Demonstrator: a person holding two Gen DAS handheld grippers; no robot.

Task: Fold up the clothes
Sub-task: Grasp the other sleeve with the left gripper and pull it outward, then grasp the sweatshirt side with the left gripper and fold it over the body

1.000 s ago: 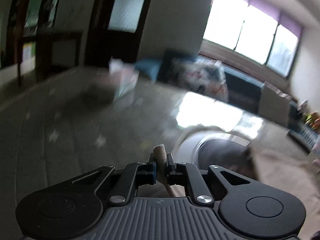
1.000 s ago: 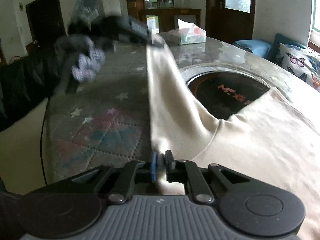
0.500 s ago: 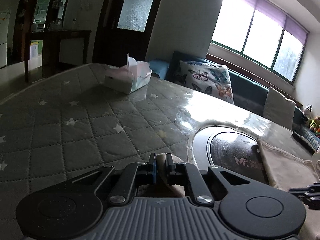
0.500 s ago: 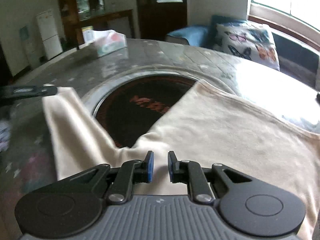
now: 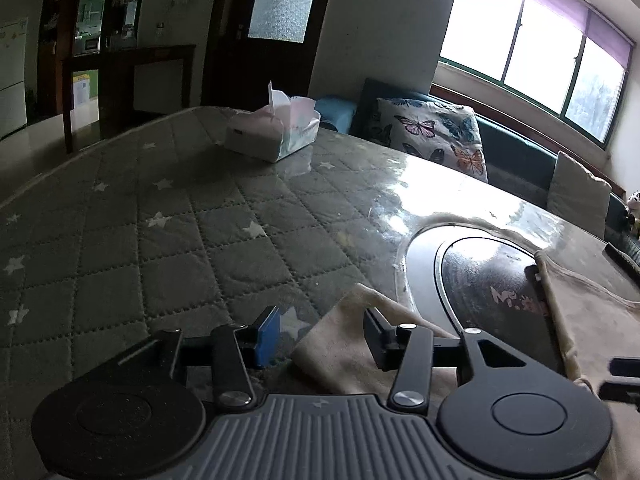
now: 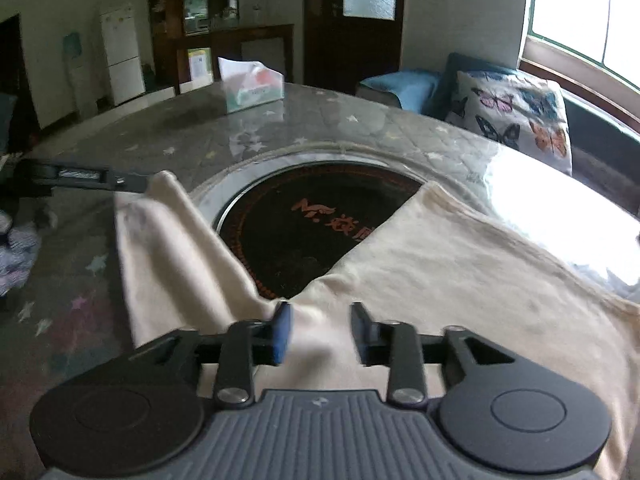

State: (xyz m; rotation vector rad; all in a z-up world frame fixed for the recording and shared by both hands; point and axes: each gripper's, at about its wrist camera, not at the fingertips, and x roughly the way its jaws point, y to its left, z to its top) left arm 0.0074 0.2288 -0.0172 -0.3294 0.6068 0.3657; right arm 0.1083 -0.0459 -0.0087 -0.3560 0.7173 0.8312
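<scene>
Quilted table (image 5: 168, 216) | left gripper (image 5: 320, 334) jaws apart, sleeve (image 5: 360, 344) lying between | right gripper (image 6: 320, 330) jaws apart over shirt (image 6: 460, 280)

Shirt (image 6: 440, 264) on table (image 6: 328, 128), tissue box (image 6: 252, 84) behind.

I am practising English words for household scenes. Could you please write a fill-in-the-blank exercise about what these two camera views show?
1. Both tools, the left tool and the right tool, have their jaws ____.
2. The cream garment partly covers the round ____ inset in the table.
3. The cushion on the bench is printed with ____.
4. The tissue box stands on the ____ side of the table.

Missing words: open; black; butterflies; far
</scene>
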